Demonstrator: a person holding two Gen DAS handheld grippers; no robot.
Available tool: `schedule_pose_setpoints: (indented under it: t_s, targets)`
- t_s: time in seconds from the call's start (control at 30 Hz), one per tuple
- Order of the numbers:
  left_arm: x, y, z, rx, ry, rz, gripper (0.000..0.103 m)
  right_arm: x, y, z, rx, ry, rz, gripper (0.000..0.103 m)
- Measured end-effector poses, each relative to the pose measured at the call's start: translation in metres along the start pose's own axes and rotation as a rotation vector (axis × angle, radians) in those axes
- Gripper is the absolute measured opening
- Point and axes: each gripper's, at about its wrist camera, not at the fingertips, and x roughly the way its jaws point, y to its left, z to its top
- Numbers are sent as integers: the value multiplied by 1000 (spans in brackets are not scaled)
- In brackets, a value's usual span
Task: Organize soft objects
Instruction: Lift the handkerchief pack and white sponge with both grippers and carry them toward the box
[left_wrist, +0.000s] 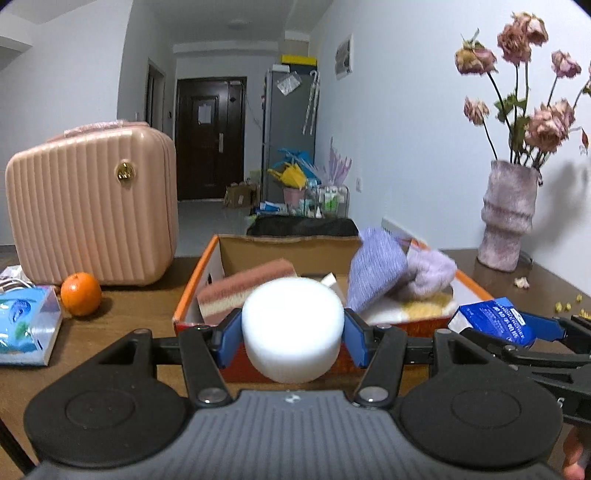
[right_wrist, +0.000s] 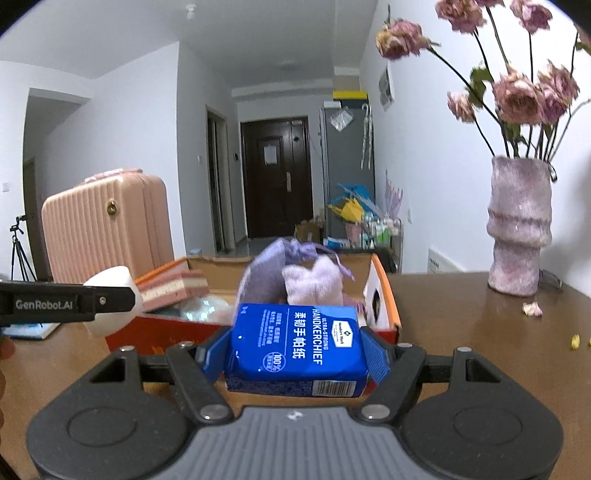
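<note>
The white foam puck (left_wrist: 291, 328) sits squeezed between the blue pads of the left gripper (left_wrist: 291, 332), held in the air at the near wall of the orange-edged cardboard box (left_wrist: 192, 295). The blue tissue pack (right_wrist: 295, 343) is clamped the same way in the right gripper (right_wrist: 295, 354), just short of the box's near right corner.

The step in hand looks like dropping both into the box. To do it well, carry each over the near wall before letting go, and aim for bare floor: the striped sponge (left_wrist: 243, 291) leans along the left side, and the purple cloth pouches (left_wrist: 391, 273) pile up at the right. Letting go low should keep the springy puck from bouncing out.

The left view shows an orange (left_wrist: 80, 294) and a tissue box (left_wrist: 26, 325) on the tabletop (left_wrist: 129, 321) to the left, in front of the pink suitcase (left_wrist: 92, 210). The right view alone shows a round hole in the box's right wall, a tripod (right_wrist: 18, 251) far left, and the left gripper side-on with the puck bulging past its finger.
</note>
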Motion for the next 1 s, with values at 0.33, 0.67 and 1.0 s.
schedule_pose_setpoints:
  t_s: [0.33,0.67,1.0]
  targets:
    - [9,8,26,-64,-69,19,58,19,17,24,-17,-102,35,72]
    - [35,24,55,-139,-121,40,58,57,36,50,-27,-164,57,72]
    - [75,41,73,-196,-108,47,58,116,56,71,-55,-98,31,72]
